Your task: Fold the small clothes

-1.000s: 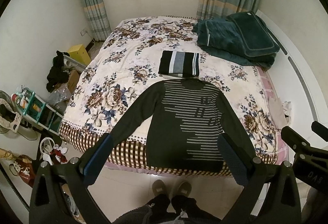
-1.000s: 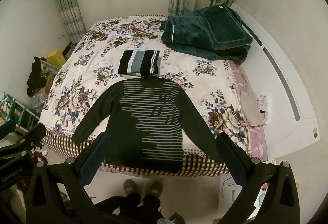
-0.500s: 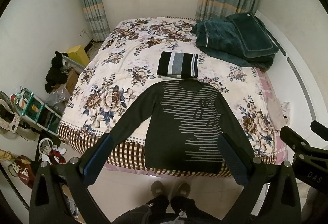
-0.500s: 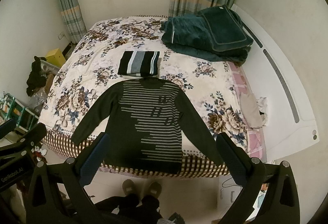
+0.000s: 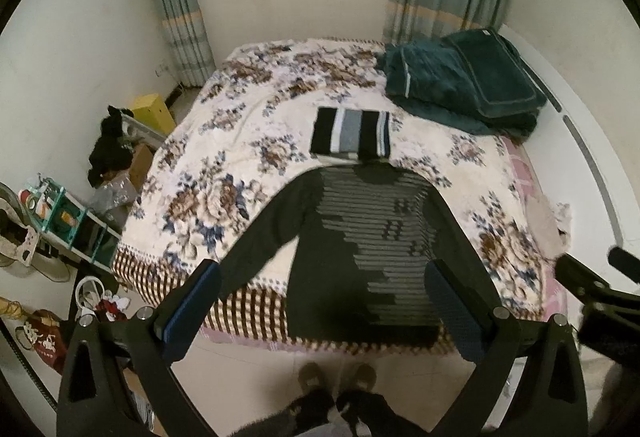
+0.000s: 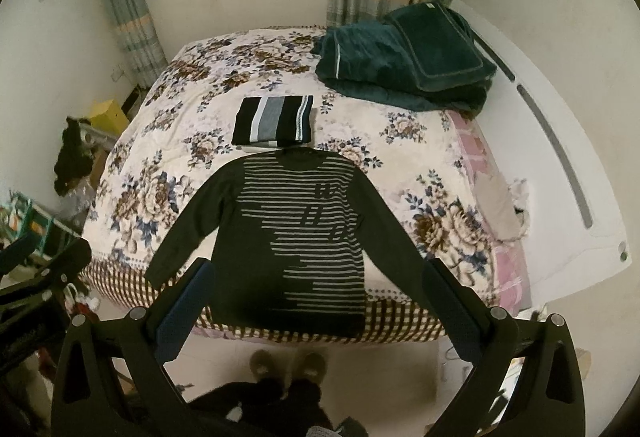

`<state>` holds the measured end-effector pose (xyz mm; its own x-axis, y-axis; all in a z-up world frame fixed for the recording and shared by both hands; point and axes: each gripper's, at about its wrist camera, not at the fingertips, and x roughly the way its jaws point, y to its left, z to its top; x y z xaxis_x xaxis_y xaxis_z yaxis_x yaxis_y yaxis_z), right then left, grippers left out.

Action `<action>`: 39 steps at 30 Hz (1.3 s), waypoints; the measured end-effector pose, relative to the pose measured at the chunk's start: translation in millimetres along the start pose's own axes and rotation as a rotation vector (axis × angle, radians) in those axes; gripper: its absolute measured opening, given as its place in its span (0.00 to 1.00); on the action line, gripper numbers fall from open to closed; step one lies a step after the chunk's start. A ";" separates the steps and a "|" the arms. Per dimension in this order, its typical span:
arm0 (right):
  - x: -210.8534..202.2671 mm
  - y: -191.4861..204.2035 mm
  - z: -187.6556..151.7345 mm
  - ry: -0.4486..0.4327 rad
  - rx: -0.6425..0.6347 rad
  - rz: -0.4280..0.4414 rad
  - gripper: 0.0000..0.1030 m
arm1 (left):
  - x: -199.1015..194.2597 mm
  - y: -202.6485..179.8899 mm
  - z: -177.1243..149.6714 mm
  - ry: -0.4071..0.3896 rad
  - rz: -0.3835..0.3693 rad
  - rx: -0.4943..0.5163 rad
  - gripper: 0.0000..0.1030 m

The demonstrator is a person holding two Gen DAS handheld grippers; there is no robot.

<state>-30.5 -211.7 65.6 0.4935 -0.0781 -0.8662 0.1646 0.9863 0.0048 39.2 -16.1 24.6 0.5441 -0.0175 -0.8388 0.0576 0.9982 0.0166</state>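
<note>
A dark sweater (image 6: 296, 237) with thin light stripes lies flat on the bed (image 6: 160, 173), near the bed's front edge, with both sleeves spread out. A folded striped top (image 6: 274, 121) sits just behind its collar. A green blanket (image 6: 404, 53) is piled in the far right corner. The left gripper (image 5: 320, 301) and the right gripper (image 6: 316, 297) are both wide open, up in the air, holding nothing
</note>
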 end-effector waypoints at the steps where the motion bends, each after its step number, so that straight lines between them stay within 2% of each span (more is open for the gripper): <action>1: 10.4 -3.7 -1.3 0.008 0.019 -0.003 1.00 | 7.3 5.2 -1.7 -0.010 0.007 -0.001 1.00; 4: 58.4 -30.0 -12.5 0.044 0.105 -0.031 1.00 | 35.5 11.6 -1.9 -0.059 0.032 0.012 1.00; 7: 108.9 -77.5 -31.8 0.104 0.233 -0.100 1.00 | 76.1 8.9 1.5 -0.091 0.025 0.025 1.00; 11: 177.2 -166.8 -68.0 0.206 0.405 -0.187 1.00 | 133.4 -0.6 -3.5 -0.065 0.025 0.056 1.00; 15: 256.7 -269.2 -121.7 0.300 0.579 -0.219 1.00 | 200.1 -23.0 -14.5 -0.035 0.065 0.084 1.00; 18: 331.8 -344.2 -168.4 0.392 0.709 -0.216 1.00 | 257.2 -46.9 -25.3 0.024 0.116 0.115 1.00; 23: 454.5 -439.2 -237.6 0.502 0.852 -0.199 0.97 | 352.0 -75.4 -54.0 0.151 0.190 0.120 1.00; 29: 563.5 -481.1 -309.9 0.625 1.032 -0.147 0.97 | 443.3 -103.8 -92.1 0.286 0.274 0.147 1.00; 31: 589.7 -484.8 -330.3 0.651 1.109 -0.086 0.96 | 467.1 -112.5 -102.0 0.325 0.285 0.169 1.00; 33: 612.5 -482.0 -342.6 0.638 1.173 -0.006 0.75 | 488.6 -120.9 -110.9 0.357 0.286 0.192 1.00; 34: 618.8 -478.2 -342.8 0.630 1.182 0.019 0.46 | 496.5 -124.5 -113.9 0.366 0.286 0.200 1.00; 35: 621.5 -474.2 -339.7 0.628 1.164 0.009 0.21 | 504.4 -129.3 -116.2 0.373 0.288 0.212 1.00; 36: 617.6 -470.3 -333.7 0.599 1.141 -0.018 0.15 | 510.1 -133.7 -117.0 0.378 0.286 0.219 1.00; 39: 591.3 -461.3 -301.2 0.484 1.068 -0.095 0.13 | 519.9 -144.2 -113.9 0.369 0.268 0.231 1.00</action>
<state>-71.9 -669.2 -599.3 0.1030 0.1456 -0.9840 0.9291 0.3392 0.1474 218.4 -162.5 -475.9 0.2353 0.3002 -0.9244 0.1632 0.9254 0.3421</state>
